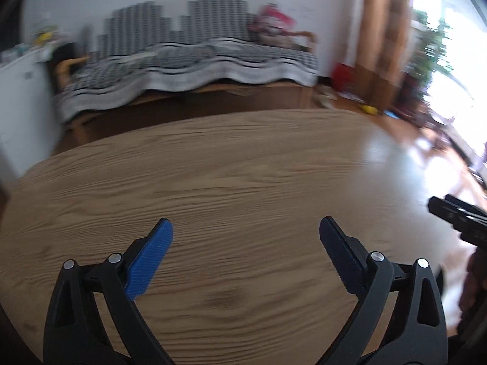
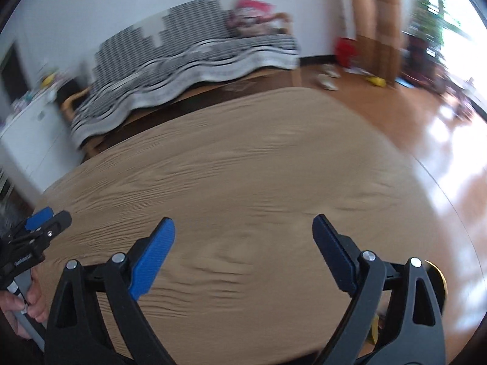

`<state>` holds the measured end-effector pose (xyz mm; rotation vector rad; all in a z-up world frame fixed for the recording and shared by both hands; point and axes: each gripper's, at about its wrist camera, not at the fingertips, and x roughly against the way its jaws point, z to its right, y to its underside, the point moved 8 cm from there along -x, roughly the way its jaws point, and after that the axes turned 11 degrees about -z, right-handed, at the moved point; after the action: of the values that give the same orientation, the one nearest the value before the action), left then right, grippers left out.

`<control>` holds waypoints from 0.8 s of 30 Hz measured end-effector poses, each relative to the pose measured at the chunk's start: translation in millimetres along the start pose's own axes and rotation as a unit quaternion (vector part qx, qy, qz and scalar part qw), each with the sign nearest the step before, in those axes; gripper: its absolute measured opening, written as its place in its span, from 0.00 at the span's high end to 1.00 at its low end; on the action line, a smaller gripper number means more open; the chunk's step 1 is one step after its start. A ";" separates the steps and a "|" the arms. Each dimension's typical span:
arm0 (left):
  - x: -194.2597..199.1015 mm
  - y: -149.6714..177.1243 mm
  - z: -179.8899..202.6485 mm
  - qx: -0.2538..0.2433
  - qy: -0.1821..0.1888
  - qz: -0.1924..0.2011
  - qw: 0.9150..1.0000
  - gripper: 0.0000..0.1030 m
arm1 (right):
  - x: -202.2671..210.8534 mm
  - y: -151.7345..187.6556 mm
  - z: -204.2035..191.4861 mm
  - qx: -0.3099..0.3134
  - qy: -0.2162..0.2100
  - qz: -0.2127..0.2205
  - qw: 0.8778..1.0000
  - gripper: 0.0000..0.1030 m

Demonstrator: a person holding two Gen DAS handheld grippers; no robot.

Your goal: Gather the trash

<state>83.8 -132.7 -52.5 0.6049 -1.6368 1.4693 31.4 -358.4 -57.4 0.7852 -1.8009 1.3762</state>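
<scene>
My left gripper (image 1: 246,228) is open and empty above the wooden table (image 1: 243,167). My right gripper (image 2: 243,226) is open and empty above the same table (image 2: 258,167). The right gripper also shows at the right edge of the left wrist view (image 1: 450,213), and the left gripper at the left edge of the right wrist view (image 2: 45,222). A dark round object with a yellow rim (image 2: 438,283) sits partly hidden behind my right gripper's right arm; I cannot tell what it is. Both views are blurred.
A sofa with a striped black-and-white cover (image 1: 188,60) stands beyond the table. A white cabinet (image 1: 21,100) is at the left. A red item (image 1: 342,76), slippers (image 2: 327,79) and a yellow object (image 2: 377,82) lie on the shiny wooden floor by the curtain (image 1: 383,30).
</scene>
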 end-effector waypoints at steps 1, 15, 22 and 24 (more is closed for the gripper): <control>1.5 3.9 -19.2 0.013 -0.015 0.001 1.000 0.09 | -4.7 -2.5 -16.3 0.013 -0.004 -0.002 1.000 0.14; 16.5 21.5 -135.0 0.070 -0.075 0.016 0.995 0.09 | -55.5 -3.5 -161.1 0.121 -0.032 -0.030 0.992 0.13; 19.4 23.5 -130.1 0.067 -0.065 0.021 0.995 0.09 | -58.4 -2.0 -160.9 0.122 -0.027 -0.031 0.992 0.13; 18.8 22.3 -127.9 0.066 -0.065 0.021 0.995 0.09 | -56.6 0.6 -156.3 0.121 -0.026 -0.031 0.992 0.13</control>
<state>89.4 -1.6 -53.8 0.7574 -1.6699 1.6082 90.5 -204.5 -79.2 1.0048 -1.6527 1.5638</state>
